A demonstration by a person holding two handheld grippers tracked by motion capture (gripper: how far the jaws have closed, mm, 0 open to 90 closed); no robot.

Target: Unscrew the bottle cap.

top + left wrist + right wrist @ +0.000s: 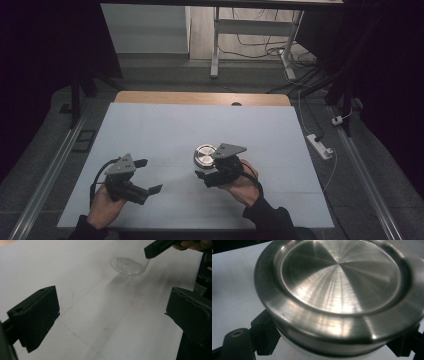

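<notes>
A clear jar with a round brushed-metal lid [204,155] stands out near the middle of the white sheet. My right gripper [206,169] is shut on the jar just below the lid [339,282], with a black jaw on each side of its pale body. In the left gripper view the jar's clear body and dimpled base [128,264] appear far off, with one right jaw beside them. My left gripper [148,176] is held at the front left, open, nothing between its fingers [37,317].
A white sheet [165,120] covers the table, whose wooden edge [200,97] shows at the back. Faint red marks [138,301] are drawn on the sheet. A power strip [320,145] and cables lie on the floor to the right.
</notes>
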